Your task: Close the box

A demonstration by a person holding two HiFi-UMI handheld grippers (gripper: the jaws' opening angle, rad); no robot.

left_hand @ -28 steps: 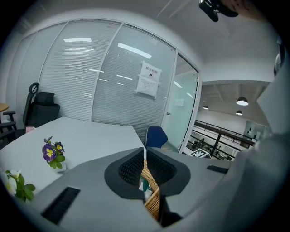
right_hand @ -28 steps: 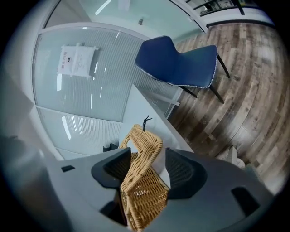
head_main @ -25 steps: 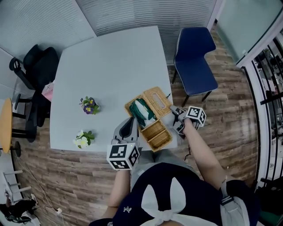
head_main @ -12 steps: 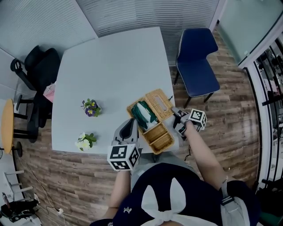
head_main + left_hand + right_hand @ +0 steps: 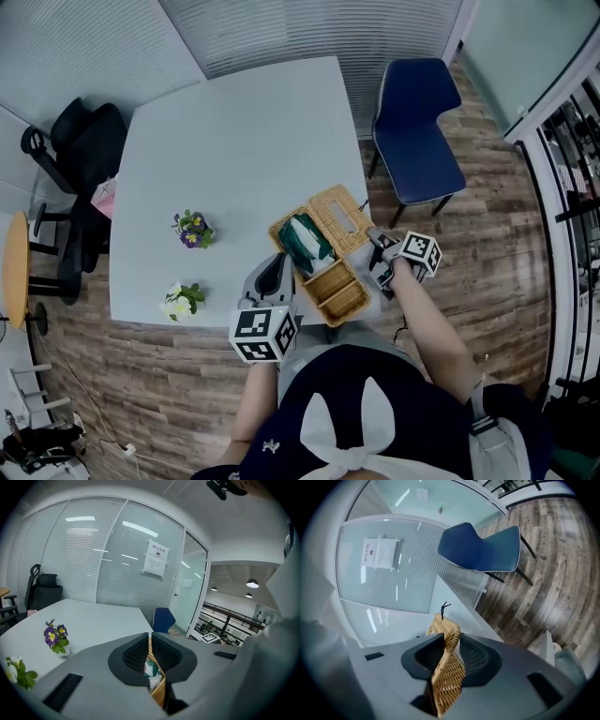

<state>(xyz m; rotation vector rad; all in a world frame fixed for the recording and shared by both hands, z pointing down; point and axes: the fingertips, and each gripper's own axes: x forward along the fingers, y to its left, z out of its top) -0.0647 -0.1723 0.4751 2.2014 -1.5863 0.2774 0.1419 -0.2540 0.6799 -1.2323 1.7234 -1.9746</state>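
The open wicker box (image 5: 330, 283) sat at the near edge of the pale tabletop (image 5: 244, 141), just below the middle of the head view. Its woven lid (image 5: 343, 210) was tipped back toward the upper right, and a green bundle (image 5: 302, 239) lay in the compartment next to it.

The left gripper (image 5: 280, 264) came in from the lower left. In the left gripper view its fingers (image 5: 133, 656) were pressed almost together, pinching the box's near wall (image 5: 158, 692), with a bit of the green contents showing in the slit above.

The right gripper (image 5: 372, 236) reached in from the right. Its fingers (image 5: 426, 656) had just been closing and now pinched the edge of the lid (image 5: 449, 667), which stood nearly upright between them with a small black loop (image 5: 444, 606) at its top.

Two little flower pots, purple (image 5: 192, 227) and white (image 5: 178, 298), stood well to the box's left. A blue chair (image 5: 412, 131) stood on the wood floor at upper right.
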